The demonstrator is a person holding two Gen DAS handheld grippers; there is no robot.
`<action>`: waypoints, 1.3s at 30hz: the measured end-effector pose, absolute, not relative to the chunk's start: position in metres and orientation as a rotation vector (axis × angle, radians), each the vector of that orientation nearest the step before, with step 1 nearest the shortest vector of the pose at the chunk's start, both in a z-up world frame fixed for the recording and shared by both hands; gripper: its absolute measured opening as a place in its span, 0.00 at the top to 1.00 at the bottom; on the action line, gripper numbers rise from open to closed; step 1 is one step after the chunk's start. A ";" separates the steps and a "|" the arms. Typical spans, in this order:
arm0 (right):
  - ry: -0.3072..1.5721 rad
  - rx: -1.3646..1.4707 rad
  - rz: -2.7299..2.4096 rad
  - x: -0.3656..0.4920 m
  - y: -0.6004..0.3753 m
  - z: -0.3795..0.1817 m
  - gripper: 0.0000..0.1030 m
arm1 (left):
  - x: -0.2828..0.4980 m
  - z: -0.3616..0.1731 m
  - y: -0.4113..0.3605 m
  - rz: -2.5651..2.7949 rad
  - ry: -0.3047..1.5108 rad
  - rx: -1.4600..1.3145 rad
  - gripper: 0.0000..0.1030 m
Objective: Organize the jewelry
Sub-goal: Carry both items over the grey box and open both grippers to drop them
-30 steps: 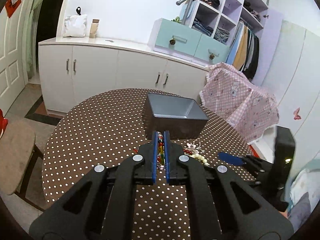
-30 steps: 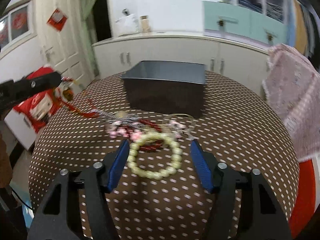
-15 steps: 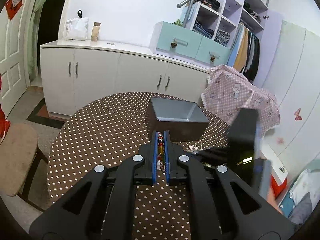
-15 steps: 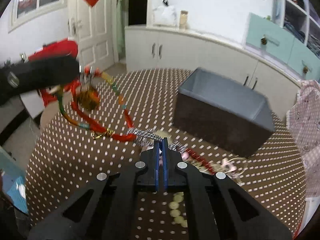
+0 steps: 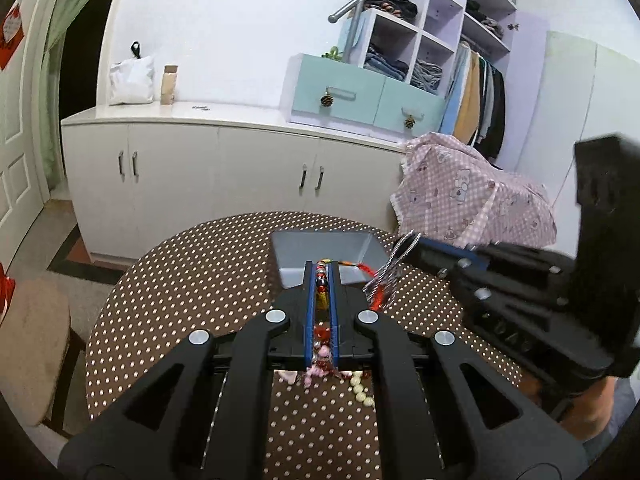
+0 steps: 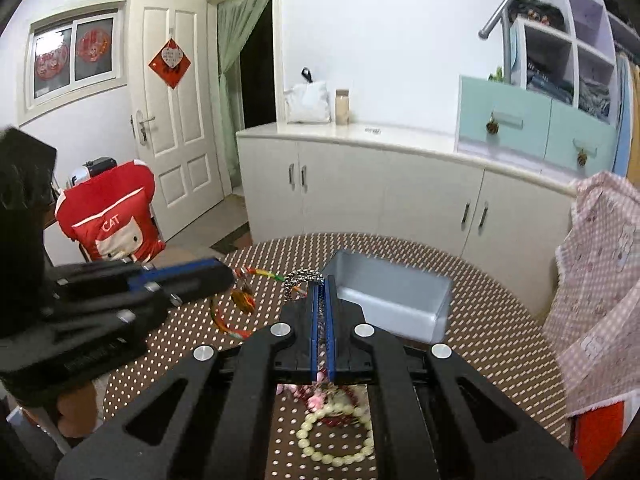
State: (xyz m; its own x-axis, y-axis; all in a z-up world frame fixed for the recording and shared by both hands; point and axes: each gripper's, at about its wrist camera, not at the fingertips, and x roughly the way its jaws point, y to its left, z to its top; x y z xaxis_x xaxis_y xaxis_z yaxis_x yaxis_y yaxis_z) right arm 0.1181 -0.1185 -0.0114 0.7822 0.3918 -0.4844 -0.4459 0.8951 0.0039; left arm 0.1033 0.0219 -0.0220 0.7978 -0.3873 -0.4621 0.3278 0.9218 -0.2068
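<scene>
Both grippers lifted, left gripper (image 5: 321, 270) clamped on red cord (image 5: 357, 267), right gripper (image 6: 321, 282) on silver chain (image 6: 301, 277), above empty grey box (image 6: 394, 300).

Pale bead bracelet (image 6: 335, 433) flat on table.

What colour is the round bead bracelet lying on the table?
Pale creamy yellow-green; the bead bracelet shows best in the right wrist view, lying on the dotted tablecloth.

Right tool (image 6: 322, 280) clamping silver chain (image 6: 301, 278), grey box (image 6: 394, 300) beyond
</scene>
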 end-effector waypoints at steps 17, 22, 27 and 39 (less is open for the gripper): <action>0.380 -0.102 0.377 0.153 -0.137 0.038 0.99 | 0.164 0.011 0.002 -0.399 0.457 -0.113 0.94; 0.413 -0.089 0.363 0.172 -0.141 0.027 0.99 | 0.195 -0.007 -0.009 -0.381 0.529 -0.089 0.94; 0.504 -0.086 0.347 0.195 -0.146 -0.006 0.98 | 0.216 -0.035 -0.022 -0.379 0.624 -0.056 0.94; 0.687 -0.048 0.338 0.207 -0.160 -0.059 0.95 | 0.229 -0.068 -0.021 -0.403 0.763 -0.101 0.93</action>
